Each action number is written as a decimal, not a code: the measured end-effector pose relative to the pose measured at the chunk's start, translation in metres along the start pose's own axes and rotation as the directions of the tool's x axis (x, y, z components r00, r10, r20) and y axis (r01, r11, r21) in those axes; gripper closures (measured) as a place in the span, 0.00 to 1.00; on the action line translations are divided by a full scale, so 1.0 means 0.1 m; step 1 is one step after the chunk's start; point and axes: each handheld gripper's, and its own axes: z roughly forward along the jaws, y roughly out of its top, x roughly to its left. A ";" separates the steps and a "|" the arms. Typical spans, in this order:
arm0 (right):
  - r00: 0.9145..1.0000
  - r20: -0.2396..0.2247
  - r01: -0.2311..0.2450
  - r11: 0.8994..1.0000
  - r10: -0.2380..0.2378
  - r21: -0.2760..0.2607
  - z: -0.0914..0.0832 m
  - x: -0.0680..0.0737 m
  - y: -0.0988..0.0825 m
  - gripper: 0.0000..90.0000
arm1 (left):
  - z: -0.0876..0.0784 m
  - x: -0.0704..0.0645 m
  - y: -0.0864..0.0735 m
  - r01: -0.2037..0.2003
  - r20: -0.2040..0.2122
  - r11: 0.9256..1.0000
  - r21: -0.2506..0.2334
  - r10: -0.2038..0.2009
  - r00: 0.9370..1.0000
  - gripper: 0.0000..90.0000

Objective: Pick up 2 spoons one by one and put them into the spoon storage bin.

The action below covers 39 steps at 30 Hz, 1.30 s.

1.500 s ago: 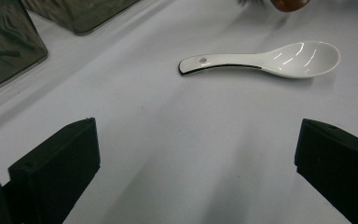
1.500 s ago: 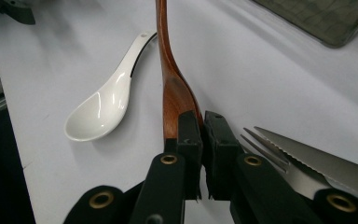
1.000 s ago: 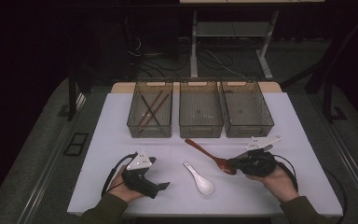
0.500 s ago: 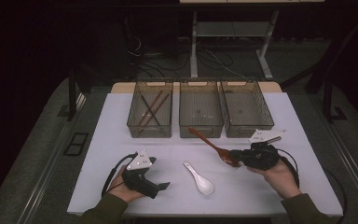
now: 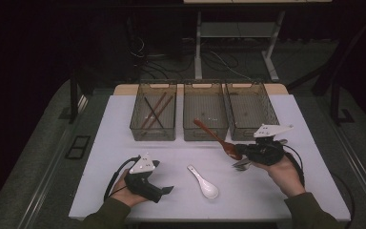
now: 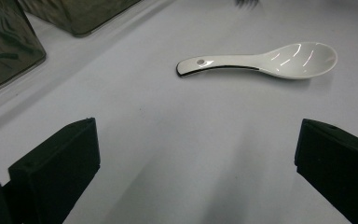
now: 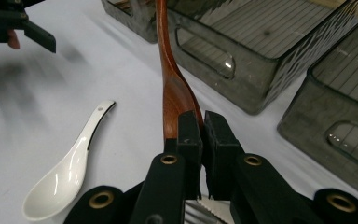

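My right gripper point(image 5: 238, 153) point(image 7: 202, 128) is shut on the bowl end of a brown wooden spoon point(image 5: 212, 132) point(image 7: 170, 79). The spoon is lifted off the table, and its handle slants up and left over the front wall of the middle bin point(image 5: 205, 84). A white ceramic spoon point(image 5: 204, 182) point(image 6: 261, 60) point(image 7: 70, 163) lies on the white table point(image 5: 114, 143) between the two hands. My left gripper point(image 5: 164, 191) point(image 6: 196, 140) rests low at the front left, open, jaws wide apart and pointing at the white spoon with nothing between them.
Three smoky clear bins stand in a row at the back. The left bin point(image 5: 152, 134) holds chopsticks point(image 5: 153, 110); the right bin point(image 5: 248, 84) looks bare inside. A metal utensil point(image 5: 242, 164) lies on the table just under my right gripper.
My right gripper has risen and moved toward the bins with the wooden spoon, whose handle now reaches over the middle bin's front. The left gripper and white spoon have not moved.
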 end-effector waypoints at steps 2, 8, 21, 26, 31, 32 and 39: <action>1.000 0.013 0.004 1.000 -0.004 -0.006 0.01 -0.01 0.03 0.95 | 0.00 0.00 0.00 0.000 0.000 1.000 0.000 0.000 1.000 0.00; 0.999 0.038 -0.008 1.000 0.009 -0.027 0.06 -0.05 0.11 0.95 | 0.01 -0.01 0.00 0.010 -0.002 1.000 -0.010 -0.010 1.000 0.00; 0.997 0.061 -0.035 0.998 0.038 -0.058 0.14 -0.20 0.29 0.95 | 0.01 -0.02 0.00 0.014 0.004 1.000 -0.013 -0.014 1.000 0.00; 0.996 0.074 -0.050 0.996 0.055 -0.071 0.20 -0.25 0.39 0.95 | 0.01 -0.02 0.00 0.017 0.004 1.000 -0.014 -0.017 1.000 0.00; 0.994 0.100 -0.047 0.996 0.055 -0.074 0.30 -0.28 0.49 0.95 | 0.01 -0.01 0.00 0.018 0.006 1.000 -0.015 -0.017 1.000 0.00; 0.993 0.103 -0.048 0.996 0.056 -0.074 0.32 -0.29 0.52 0.95 | 0.01 -0.01 0.00 0.018 0.006 1.000 -0.016 -0.018 1.000 0.00; 0.989 0.137 -0.044 0.997 0.053 -0.067 0.45 -0.33 0.67 0.95 | 0.01 -0.02 0.00 0.014 0.007 1.000 -0.015 -0.014 1.000 0.00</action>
